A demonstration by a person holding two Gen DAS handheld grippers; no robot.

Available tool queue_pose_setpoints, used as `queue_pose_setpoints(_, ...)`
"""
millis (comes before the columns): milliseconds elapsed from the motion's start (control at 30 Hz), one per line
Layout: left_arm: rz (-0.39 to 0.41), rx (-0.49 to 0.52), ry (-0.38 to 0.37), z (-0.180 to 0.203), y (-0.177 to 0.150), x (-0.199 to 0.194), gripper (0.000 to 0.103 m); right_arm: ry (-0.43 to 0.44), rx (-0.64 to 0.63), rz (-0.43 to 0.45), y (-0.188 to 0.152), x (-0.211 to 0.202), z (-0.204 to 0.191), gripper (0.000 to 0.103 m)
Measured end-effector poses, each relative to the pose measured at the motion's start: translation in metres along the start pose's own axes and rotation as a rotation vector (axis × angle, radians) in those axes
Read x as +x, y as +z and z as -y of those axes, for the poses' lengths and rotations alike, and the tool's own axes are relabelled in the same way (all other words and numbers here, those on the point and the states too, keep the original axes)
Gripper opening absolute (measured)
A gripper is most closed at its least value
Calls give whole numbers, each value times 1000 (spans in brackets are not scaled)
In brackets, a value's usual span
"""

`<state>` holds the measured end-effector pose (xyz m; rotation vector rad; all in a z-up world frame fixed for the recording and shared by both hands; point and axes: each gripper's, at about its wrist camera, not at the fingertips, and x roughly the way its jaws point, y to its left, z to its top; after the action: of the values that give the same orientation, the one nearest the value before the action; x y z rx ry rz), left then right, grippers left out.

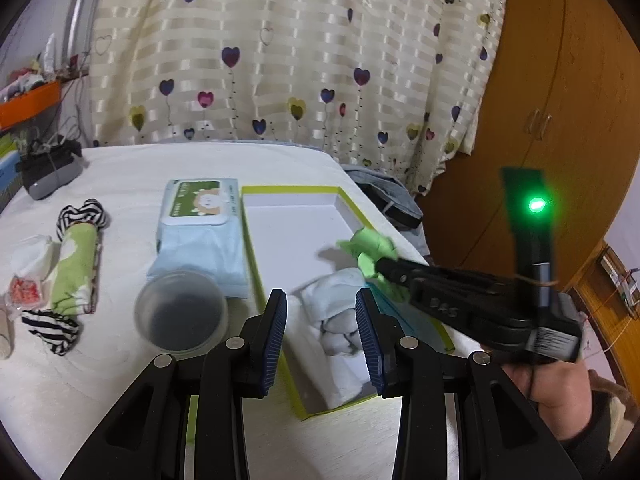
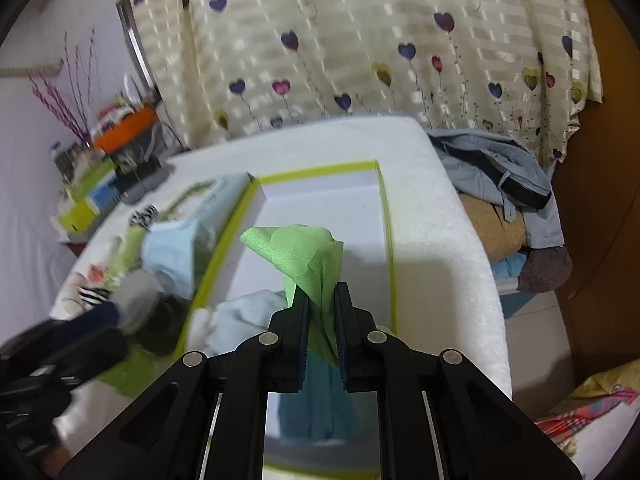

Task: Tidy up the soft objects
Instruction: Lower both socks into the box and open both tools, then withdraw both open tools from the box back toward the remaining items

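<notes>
Gripping green cloth (image 2: pixel 304 256), right gripper (image 2: pixel 322 296) overhangs box (image 2: pixel 316 170).

both wrist views near box (image 1: pixel 296 200)

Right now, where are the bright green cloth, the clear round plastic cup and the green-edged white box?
bright green cloth (image 2: pixel 298 250), right wrist view, upper fold.
clear round plastic cup (image 1: pixel 181 311), left wrist view, inside bottom.
green-edged white box (image 1: pixel 294 222), left wrist view, bare floor.

Box (image 1: pixel 292 192) far half lies free; rolled cloths (image 1: pixel 340 312) crowd its near end.
</notes>
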<state>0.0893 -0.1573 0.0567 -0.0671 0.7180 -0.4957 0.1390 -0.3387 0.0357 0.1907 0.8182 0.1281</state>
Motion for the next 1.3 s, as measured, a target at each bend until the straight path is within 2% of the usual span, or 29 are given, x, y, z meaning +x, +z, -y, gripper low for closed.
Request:
queue_pose_setpoints(100, 5, -6, 11, -5, 1, -4, 34, -21, -5, -29, -2, 8, -1, 16)
queue_pose_setpoints(200, 13, -10, 13, -8, -1, -9, 34, -33, -17, 3, -5, -1, -3, 29)
queue_pose_setpoints(267, 17, -17, 13, -10, -2, -13, 34, -39, -17, 15, -5, -8, -5, 43)
queue_pose_setpoints(500, 53, -25, 39, -21, -10, -38, 34, -40, -7, 60, -12, -44, -19, 43)
queue_pose_setpoints(833, 75, -70, 135, -55, -34, -75, 34, 6, -46, 155, -31, -93, -61, 43)
queue_pose_setpoints(933, 81, -88, 165, -67, -40, -86, 34, 21, -75, 177, -36, -101, -75, 47)
queue_pose_setpoints(1300, 90, -111, 240, -91, -62, -115, 34, 76, -128, 194, -55, -106, -110, 48)
